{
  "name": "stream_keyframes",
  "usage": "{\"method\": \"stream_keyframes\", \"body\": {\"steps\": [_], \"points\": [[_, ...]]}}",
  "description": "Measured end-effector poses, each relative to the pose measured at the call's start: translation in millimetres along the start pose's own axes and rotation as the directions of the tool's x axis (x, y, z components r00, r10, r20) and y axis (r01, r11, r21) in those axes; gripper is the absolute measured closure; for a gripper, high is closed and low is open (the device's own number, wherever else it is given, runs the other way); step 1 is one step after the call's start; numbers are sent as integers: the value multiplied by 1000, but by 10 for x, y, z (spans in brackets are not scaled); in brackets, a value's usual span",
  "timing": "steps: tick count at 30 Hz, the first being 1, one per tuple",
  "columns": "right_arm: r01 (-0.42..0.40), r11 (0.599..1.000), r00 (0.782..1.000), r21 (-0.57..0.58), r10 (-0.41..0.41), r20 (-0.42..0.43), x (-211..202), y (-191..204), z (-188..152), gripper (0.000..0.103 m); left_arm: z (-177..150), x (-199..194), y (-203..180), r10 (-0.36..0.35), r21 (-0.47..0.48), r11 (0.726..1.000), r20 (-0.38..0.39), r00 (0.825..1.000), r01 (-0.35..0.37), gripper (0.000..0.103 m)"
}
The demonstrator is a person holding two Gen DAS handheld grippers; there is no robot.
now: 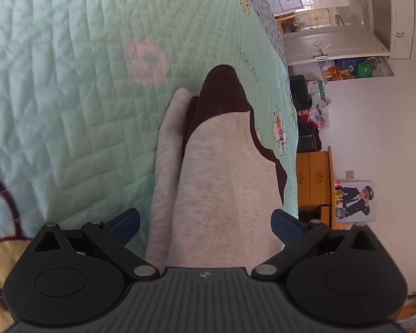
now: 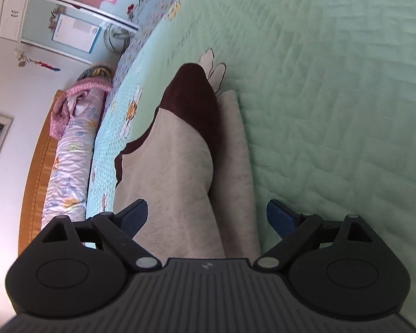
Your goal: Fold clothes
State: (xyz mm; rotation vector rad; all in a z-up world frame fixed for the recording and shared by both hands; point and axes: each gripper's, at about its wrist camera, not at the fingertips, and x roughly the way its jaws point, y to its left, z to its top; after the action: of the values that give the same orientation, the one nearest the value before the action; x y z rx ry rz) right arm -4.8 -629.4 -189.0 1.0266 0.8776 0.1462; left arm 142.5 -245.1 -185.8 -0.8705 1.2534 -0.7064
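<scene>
While the fold is judged partly made, both tools are seen released: the left gripper [image 1: 205,222] and the right gripper [image 2: 208,216] are held with jaws spread wide over a grey garment [image 1: 216,183] with dark brown trim, nothing being pinched. The garment is laid doubled along the edge of the green quilted bedspread [image 1: 69,97], presumably set down for flattening. Beyond, cupboards [image 1: 402,14] are shown.

Bed [image 1: 69,83] covered by quilted mint-green spread printed with flowers and cartoon bees. Directly on it, toward three o'clock in the left wrist view: folded grey garment [image 1: 216,172] with dark brown trim, lying near the edge.
</scene>
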Motion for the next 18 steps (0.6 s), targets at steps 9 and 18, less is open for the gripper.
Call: {"method": "stream_keyframes", "body": {"steps": [9,18], "points": [[-85,996,994,31,87,-71,194,-17,210,0,161,256,-7,-84,7,996,-116,990,85,0],[-207,978,962,-11,202,-183,439,98,299,0,170,494,-32,-174,5,984,-199,964,179,0]]}}
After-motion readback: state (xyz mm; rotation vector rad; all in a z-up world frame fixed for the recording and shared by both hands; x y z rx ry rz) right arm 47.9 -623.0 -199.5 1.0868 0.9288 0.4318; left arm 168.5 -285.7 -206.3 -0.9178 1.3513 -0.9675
